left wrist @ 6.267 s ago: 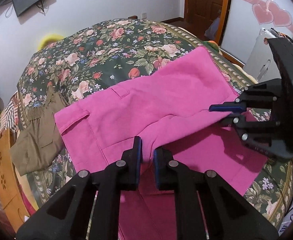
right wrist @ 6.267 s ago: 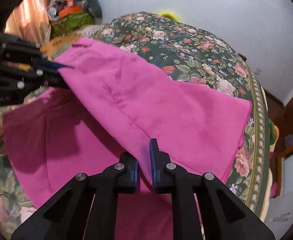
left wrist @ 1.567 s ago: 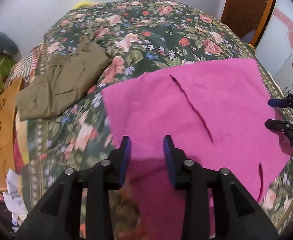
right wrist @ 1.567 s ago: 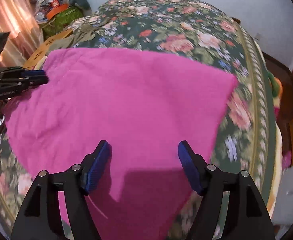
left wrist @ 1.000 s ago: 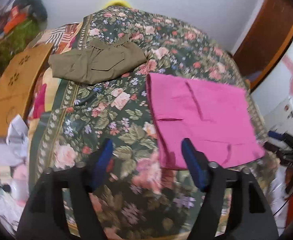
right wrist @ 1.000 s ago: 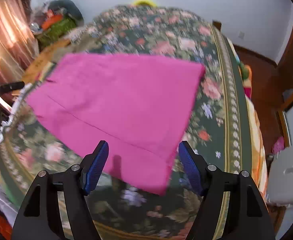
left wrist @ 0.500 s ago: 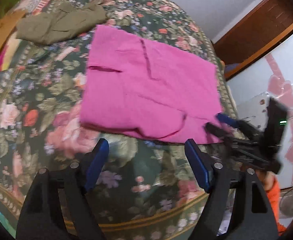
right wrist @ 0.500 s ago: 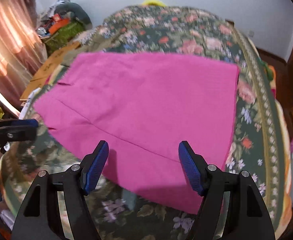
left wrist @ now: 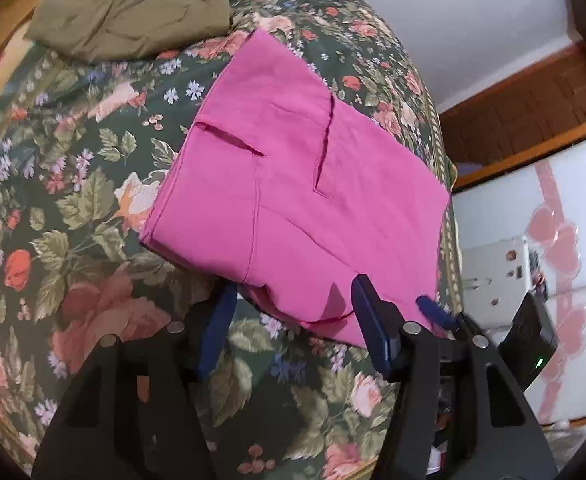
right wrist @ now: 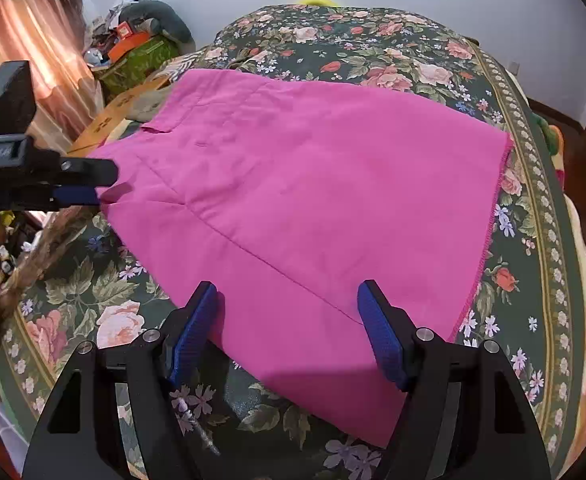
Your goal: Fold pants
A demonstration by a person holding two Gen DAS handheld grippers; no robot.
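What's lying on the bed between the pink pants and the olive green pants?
Nothing but bare floral bedspread. The left wrist view shows the pink pants and the olive green pants apart, with only that cover between them.

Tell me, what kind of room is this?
Probably a bedroom at home: a bed with a floral bedspread, folded pink pants lying on it, and curtains to the side.

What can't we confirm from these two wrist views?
- Underside layers of the pink pants: covered by the top fold, both views.
- Olive garment: cut off by the left wrist view's top edge; hidden behind the pants in the right wrist view.
- Right gripper: blurred in the left wrist view.
- Floral bedspread: far end distorted.
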